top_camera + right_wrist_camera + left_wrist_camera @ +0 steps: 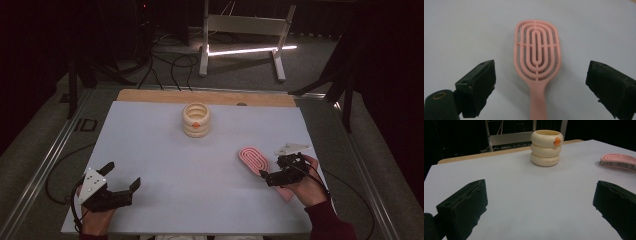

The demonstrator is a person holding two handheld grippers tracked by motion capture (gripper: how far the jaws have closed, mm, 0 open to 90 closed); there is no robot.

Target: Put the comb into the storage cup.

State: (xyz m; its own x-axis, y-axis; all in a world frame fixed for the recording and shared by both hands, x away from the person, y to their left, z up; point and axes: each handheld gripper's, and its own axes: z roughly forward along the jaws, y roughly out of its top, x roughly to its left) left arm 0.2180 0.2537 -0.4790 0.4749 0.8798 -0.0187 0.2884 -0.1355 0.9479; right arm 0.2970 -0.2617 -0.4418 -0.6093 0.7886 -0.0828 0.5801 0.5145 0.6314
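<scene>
Currently the right gripper (pixel 540 82), jaws spread, straddles the pink hairbrush (pixel 537 57) at centre frame on the white table (pixel 165 150). Lower left, the left gripper (pixel 123 176) is released, empty.

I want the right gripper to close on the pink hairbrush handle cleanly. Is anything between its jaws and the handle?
Nothing visible. The right gripper is open with its jaws on either side of the pink hairbrush handle, only bare white table between. The cream ringed container stands well away.
</scene>
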